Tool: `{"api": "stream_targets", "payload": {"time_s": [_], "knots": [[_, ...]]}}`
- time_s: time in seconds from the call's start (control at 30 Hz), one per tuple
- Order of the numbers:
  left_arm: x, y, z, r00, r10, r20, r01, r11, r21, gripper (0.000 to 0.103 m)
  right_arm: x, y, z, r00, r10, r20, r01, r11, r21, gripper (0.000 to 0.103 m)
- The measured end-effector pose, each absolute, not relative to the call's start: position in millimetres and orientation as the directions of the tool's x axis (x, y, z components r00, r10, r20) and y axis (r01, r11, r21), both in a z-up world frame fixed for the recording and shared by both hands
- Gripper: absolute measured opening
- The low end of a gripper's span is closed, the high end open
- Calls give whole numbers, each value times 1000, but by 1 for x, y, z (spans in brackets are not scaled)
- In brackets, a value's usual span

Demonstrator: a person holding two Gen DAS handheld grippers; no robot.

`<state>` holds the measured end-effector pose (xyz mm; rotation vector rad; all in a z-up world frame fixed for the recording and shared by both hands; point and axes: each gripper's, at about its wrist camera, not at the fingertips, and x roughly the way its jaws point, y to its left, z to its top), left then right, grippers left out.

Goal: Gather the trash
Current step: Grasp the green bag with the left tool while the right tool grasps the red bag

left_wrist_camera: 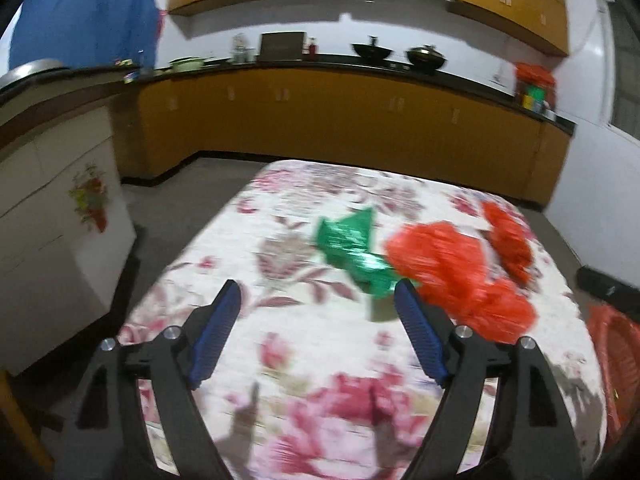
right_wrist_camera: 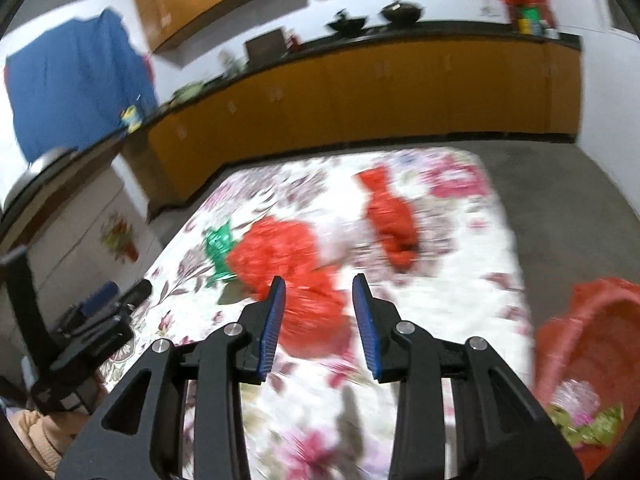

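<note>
A table with a floral cloth holds crumpled plastic bags. A green bag lies mid-table. A large red bag lies beside it, and a smaller red bag lies farther right. My left gripper is open and empty, above the cloth, short of the green bag. My right gripper is open and empty, just before the large red bag. The left gripper also shows in the right wrist view.
A red basket with some scraps in it stands off the table's right edge. Orange kitchen cabinets and a dark counter with pots run along the back. A white cabinet stands at the left.
</note>
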<state>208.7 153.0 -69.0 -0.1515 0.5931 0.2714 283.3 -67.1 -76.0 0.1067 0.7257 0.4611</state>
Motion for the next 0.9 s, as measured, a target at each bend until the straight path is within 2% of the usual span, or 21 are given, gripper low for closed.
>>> {"api": "stream_targets", "payload": {"time_s": [0.1,0.4,0.67,0.7,0.77,0.8,0.9], "knots": [[208,170,-71,790,227,-570,-319,945,-65,78,299,-38,-90,622,434,-651,-392,893,221,46],[216,200,-84,781,195,-593,-328,936,-124,78,325,3,-127,571,356,-740,-417,902,112,49],[230,196,-94,776,153,-612,-300,943,-145,76,318,20,-139,609,257,-751,-469,879,-80,50],[231,195,-94,776,151,-613,-298,943,-145,76,317,20,-141,613,249,-750,-470,878,-93,48],[234,193,-94,775,144,-615,-291,946,-145,75,315,16,-140,623,245,-743,-459,884,-93,37],[235,192,-94,775,140,-616,-287,947,-146,75,314,12,-139,617,257,-744,-455,888,-71,30],[242,188,-95,770,118,-627,-271,950,-154,75,306,-7,-131,600,309,-738,-441,897,17,22]]}}
